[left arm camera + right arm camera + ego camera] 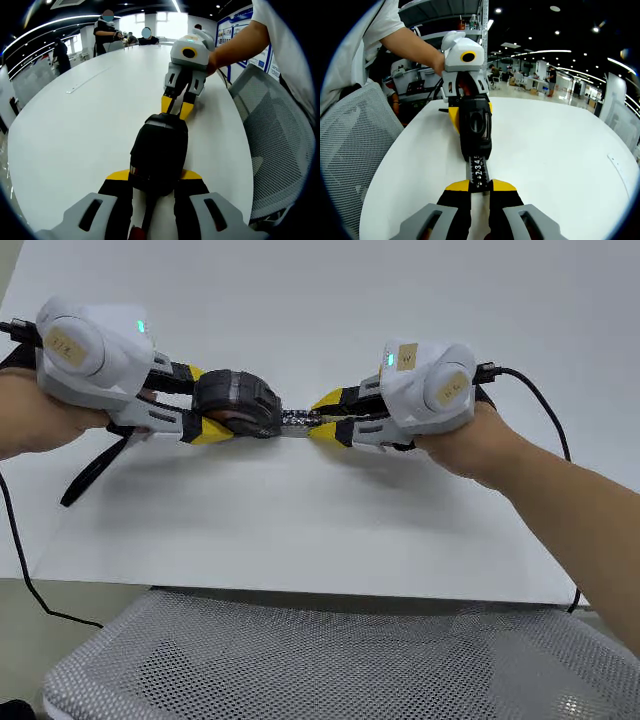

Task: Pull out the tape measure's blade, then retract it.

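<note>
A black tape measure (238,402) is held above the white table, with my left gripper (215,403) shut on its case (159,152). A short length of blade (297,420) with printed numbers (478,172) sticks out of the case toward the right. My right gripper (326,416) is shut on the blade's free end, its yellow-tipped fingers (458,186) close to the case (475,126). In the left gripper view the right gripper (178,106) faces me just past the case.
The white table (300,520) spreads under both grippers. A grey mesh chair back (300,660) stands at the table's near edge. A black strap (95,468) and black cables (545,410) hang from the grippers. People stand far off at the table's far end (107,30).
</note>
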